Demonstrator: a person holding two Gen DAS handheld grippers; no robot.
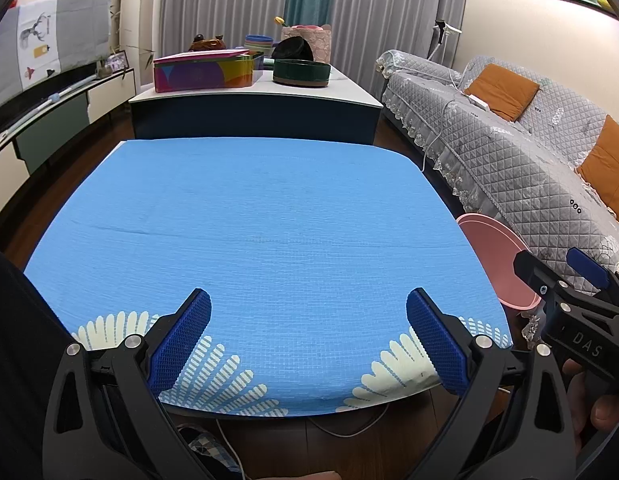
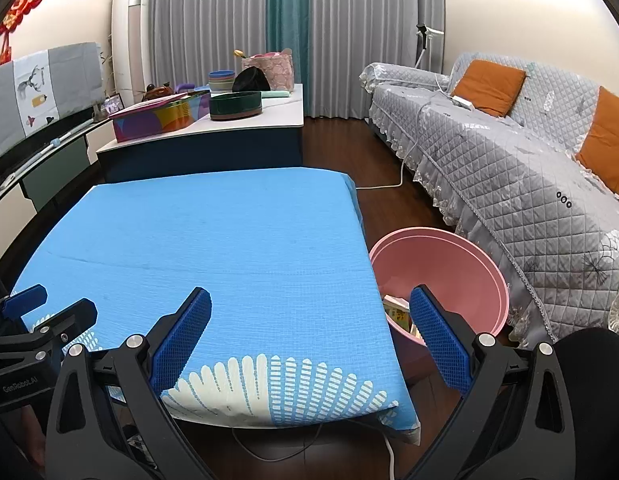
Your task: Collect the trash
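A pink bin [image 2: 461, 276] stands on the floor at the right side of the table covered in a blue cloth [image 2: 213, 248]. Inside the pink bin lies some paper trash [image 2: 397, 314], partly hidden by my right finger. My right gripper [image 2: 309, 340] is open, held over the table's near right corner with nothing between its fingers. My left gripper [image 1: 308, 342] is open too, above the near edge of the blue cloth [image 1: 261, 232], holding nothing. The pink bin [image 1: 495, 256] shows at the right in the left wrist view, behind the right gripper [image 1: 557, 272].
A grey quilted sofa [image 2: 509, 152] with orange cushions runs along the right. Behind the table stands a low cabinet [image 2: 213, 148] holding a colourful box, a dark green round tin and bowls. A white cable [image 2: 383, 186] lies on the wooden floor.
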